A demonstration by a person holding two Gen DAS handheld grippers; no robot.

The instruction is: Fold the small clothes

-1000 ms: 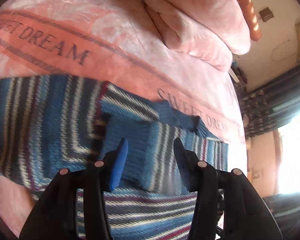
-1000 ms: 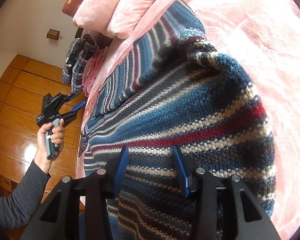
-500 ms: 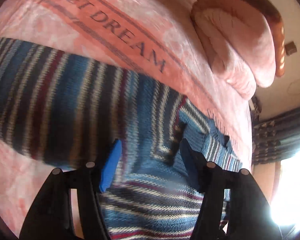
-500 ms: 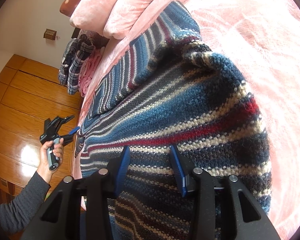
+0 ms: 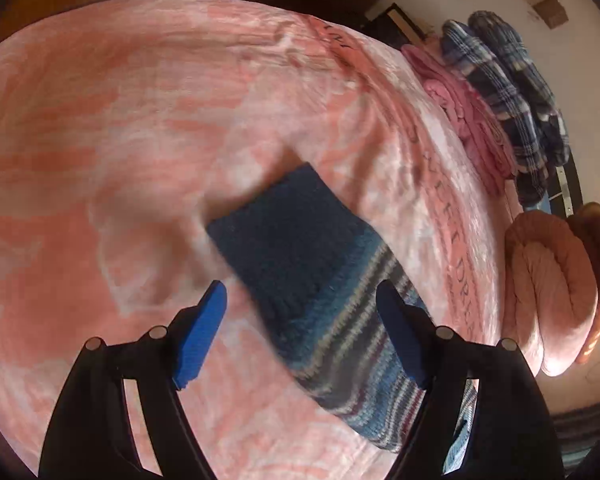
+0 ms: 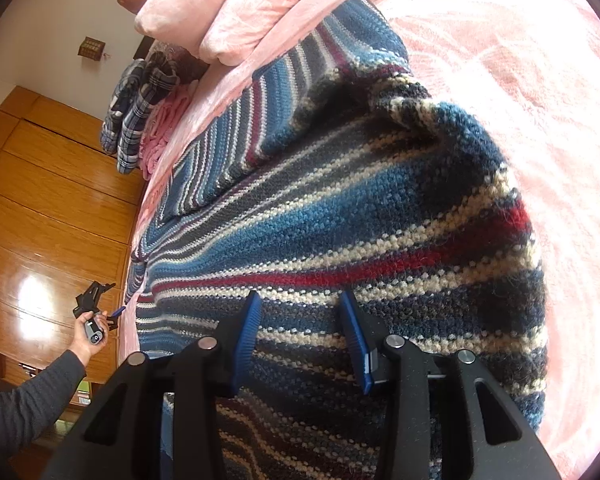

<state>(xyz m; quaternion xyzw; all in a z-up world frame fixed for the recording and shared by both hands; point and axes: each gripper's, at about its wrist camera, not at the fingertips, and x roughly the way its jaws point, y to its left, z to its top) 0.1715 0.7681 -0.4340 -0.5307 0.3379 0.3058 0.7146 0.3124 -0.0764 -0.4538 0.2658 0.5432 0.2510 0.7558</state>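
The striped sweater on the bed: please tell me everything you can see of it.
The striped sweater is a coarse knit in blue, navy, cream and red bands. It lies on the pink blanket, partly bunched near the right gripper, whose open fingers hover at it. A sleeve with a plain dark cuff stretches out flat between the open fingers of the left gripper.

left view dim and motion-blurred; right view bright, sharp, fisheye-curved edges.

Both grippers are black, with blue pads (image 6: pixel 246 336) and silver screws (image 6: pixel 207 343). The arm wears a grey knit sleeve (image 6: pixel 24 400).
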